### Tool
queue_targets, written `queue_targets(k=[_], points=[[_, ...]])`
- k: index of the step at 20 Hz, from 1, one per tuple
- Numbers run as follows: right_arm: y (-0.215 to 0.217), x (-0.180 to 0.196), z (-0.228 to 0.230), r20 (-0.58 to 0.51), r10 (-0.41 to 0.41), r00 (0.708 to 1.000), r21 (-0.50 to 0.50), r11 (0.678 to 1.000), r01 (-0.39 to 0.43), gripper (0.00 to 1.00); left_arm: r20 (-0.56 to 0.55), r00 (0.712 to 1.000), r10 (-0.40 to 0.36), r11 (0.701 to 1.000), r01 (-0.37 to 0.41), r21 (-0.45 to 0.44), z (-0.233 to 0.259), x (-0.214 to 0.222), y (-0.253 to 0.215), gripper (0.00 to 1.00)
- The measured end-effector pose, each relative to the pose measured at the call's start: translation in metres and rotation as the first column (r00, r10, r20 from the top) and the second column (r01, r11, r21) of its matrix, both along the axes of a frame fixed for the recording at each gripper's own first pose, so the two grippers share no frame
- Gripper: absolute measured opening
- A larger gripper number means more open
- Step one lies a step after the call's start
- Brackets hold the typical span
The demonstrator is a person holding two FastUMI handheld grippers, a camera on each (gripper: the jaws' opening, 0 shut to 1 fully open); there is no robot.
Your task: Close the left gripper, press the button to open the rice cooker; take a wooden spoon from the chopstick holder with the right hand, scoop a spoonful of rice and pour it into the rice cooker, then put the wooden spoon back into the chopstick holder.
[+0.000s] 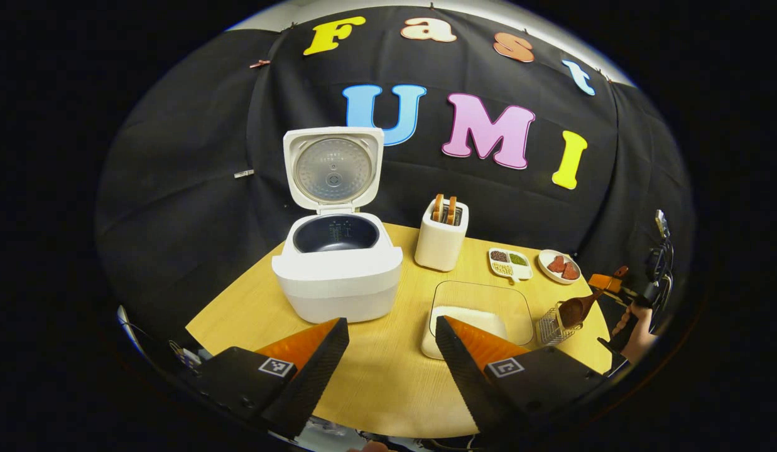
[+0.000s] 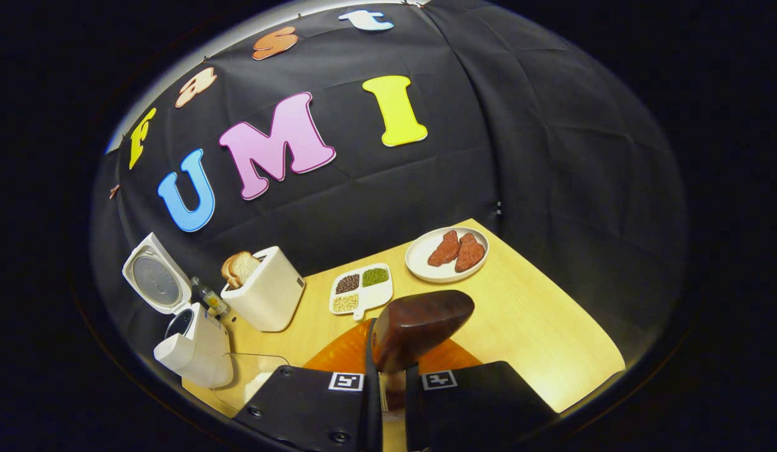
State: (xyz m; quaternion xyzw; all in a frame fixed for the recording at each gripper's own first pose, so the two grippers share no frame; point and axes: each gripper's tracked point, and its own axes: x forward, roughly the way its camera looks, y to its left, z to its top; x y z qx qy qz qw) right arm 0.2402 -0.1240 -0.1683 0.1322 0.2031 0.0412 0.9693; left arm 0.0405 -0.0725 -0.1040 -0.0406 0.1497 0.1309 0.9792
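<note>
The wooden spoon [image 2: 419,326] sits low in the centre of the right gripper view, its dark bowl rising just above my right gripper [image 2: 392,383], whose two fingers are clamped together on the handle. In the left gripper view, the same spoon [image 1: 576,309] shows at the right edge of the frame, bowl hanging just above the wire chopstick holder [image 1: 550,326], with a hand [image 1: 639,333] behind it.

The rice cooker [image 1: 338,270] stands left of centre in that view, its lid [image 1: 333,168] swung fully up and the dark inner pot exposed. So I judge the button press done and the spoon just taken; scooping comes next.

My left gripper [image 1: 391,361] rests at the bottom of its view, fingers spread wide and holding nothing.

The clear rice container [image 1: 479,317], with white rice inside, lies lower centre, between the cooker and the chopstick holder. My next move calls for carrying the spoon leftward across the frame and dipping the bowl into that rice, keeping it level afterwards so that nothing spills on the way to the pot.

Further back, a white toaster [image 1: 441,242] holds two slices of bread. To its right are a small divided dish of grains [image 1: 510,262] and a plate with red pieces of food [image 1: 559,267].

Everything rests on a pale wooden tabletop [image 1: 375,376]. Black cloth forms the booth wall behind, filling the upper part of both views.
</note>
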Motion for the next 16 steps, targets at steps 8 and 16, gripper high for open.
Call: queue_targets(k=[8,16], points=[[0.112,-0.035,0.063,0.086,0.118,0.989,0.016,0.993,-0.120,0.19,0.021,0.998,-0.052,0.998,0.052,-0.031,-0.018,-0.019,0.058,0.96],[0.191,-0.048,0.026,0.058,0.170,0.984,-0.035,0.985,-0.168,0.19,0.006,0.994,-0.110,0.993,0.111,-0.048,-0.029,-0.027,0.099,0.96]])
